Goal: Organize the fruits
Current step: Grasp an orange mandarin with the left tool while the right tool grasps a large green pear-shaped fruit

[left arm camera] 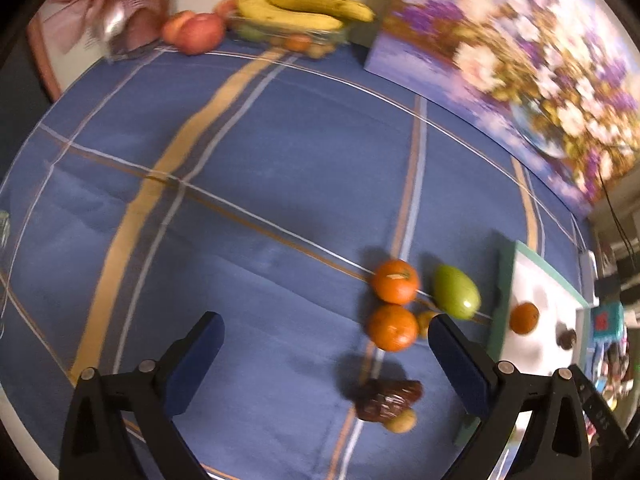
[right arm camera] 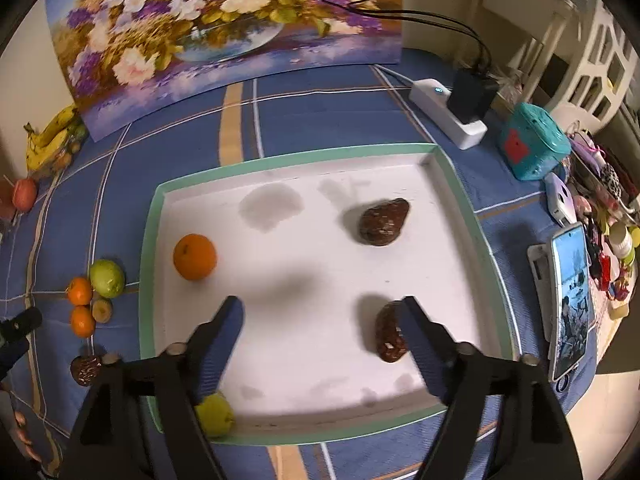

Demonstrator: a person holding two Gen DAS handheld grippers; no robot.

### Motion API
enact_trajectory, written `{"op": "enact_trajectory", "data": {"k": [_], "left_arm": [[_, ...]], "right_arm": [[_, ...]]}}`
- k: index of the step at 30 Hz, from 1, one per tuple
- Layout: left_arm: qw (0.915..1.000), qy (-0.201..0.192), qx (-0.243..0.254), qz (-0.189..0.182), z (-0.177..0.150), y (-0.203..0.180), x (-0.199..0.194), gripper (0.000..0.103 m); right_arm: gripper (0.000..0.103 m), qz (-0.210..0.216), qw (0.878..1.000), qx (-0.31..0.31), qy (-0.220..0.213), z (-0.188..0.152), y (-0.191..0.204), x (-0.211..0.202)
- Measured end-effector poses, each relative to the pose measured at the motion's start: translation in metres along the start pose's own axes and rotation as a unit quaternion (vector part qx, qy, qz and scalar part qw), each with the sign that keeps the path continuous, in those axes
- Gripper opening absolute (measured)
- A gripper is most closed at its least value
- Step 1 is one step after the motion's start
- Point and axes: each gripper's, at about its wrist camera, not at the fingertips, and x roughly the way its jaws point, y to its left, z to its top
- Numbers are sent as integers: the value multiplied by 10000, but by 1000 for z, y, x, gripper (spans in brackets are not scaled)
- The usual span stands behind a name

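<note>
A: Which step is in hand?

B: Judging by the layout, the sorting is midway. The shallow white tray with the green rim (right arm camera: 149,240) already holds a round orange (right arm camera: 195,256) and two wrinkled brown date-like fruits. The right gripper (right arm camera: 320,320) hangs over the tray with its blue-padded jaws spread wide and nothing between them; the nearer wrinkled brown fruit (right arm camera: 389,336) lies on the tray floor just inside its right-hand finger, apart from the pads as far as one can tell. A yellow-green round fruit (right arm camera: 216,416) sits under its left-hand finger, at the tray's near rim.

A: And the left one?

B: The left gripper (left arm camera: 326,364) is also wide open and empty, tilted down over the blue plaid cloth (left arm camera: 240,200). Ahead of it, nearer its right-hand finger, lie two small orange tangerines (left arm camera: 394,304), a smooth green oval fruit (left arm camera: 456,291) beyond them, and a small yellowish fruit (left arm camera: 426,322) by that fingertip. A dark wrinkled date (left arm camera: 390,400) with a little yellow fruit touching it lies between the jaws, closer in.

A: So the next move?

B: Probably the left gripper picks from that cluster. It would need to settle on one fruit, centre the jaws around it, descend, and close without nudging the neighbours, then carry it past its right-hand finger to the tray.
</note>
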Motion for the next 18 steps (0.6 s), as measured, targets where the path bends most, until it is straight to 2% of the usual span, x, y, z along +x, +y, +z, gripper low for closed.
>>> {"op": "enact_trajectory", "data": {"k": [5,8,14,16,18], "left_arm": [[9995,-72,-297,117,7,28,-2,103],[9990,-142,-397,152,12,40,-3,103],[9981,-369,-482,108,20,53,-6,103],[9979,-464,-452,80,24,53,-7,103],[9964,-770,-351,-40,27,50,-10,103]], "right_arm": [[82,119,9999,-103,4,1,26,3],[92,224,9995,-228,2,1,44,5],[92,391,9983,-406,-139,-1,79,6],[92,463,9976,-456,-222,-1,90,6],[92,524,9969,-515,-287,-1,99,6]]}}
